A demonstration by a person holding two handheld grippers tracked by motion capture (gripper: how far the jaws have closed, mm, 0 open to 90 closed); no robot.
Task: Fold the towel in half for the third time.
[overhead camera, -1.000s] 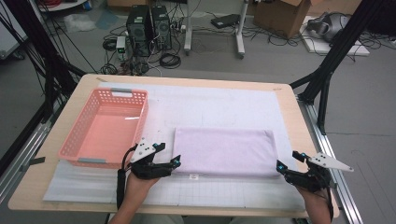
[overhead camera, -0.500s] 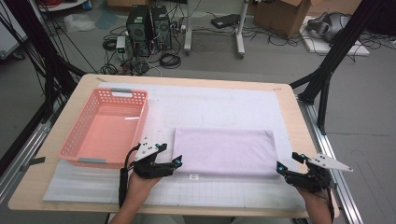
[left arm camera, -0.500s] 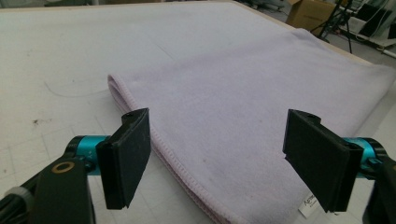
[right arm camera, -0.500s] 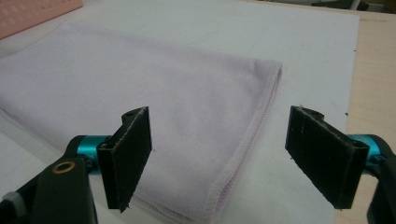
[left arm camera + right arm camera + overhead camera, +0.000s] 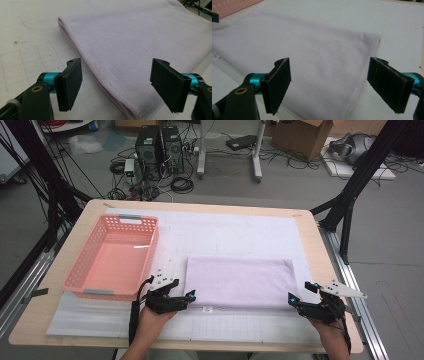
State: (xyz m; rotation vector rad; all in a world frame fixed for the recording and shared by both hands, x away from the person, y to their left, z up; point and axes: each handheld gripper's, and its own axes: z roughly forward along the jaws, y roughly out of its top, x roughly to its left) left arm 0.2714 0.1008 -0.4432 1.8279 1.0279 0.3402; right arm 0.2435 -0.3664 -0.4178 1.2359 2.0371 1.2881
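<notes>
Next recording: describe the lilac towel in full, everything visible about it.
The lilac towel is soft, fleecy cloth with stitched hems, folded into a flat rectangle of stacked layers whose edges show in the left gripper view. It lies long side across the white gridded mat, right of the pink basket. A small white label pokes out at its near edge. The left gripper and right gripper sit at its near corners with jaws open, not pressing it.

Pink basket (image 5: 114, 256) on white mat (image 5: 230, 232), PC towers (image 5: 159, 145), cardboard box (image 5: 302, 132) behind table
</notes>
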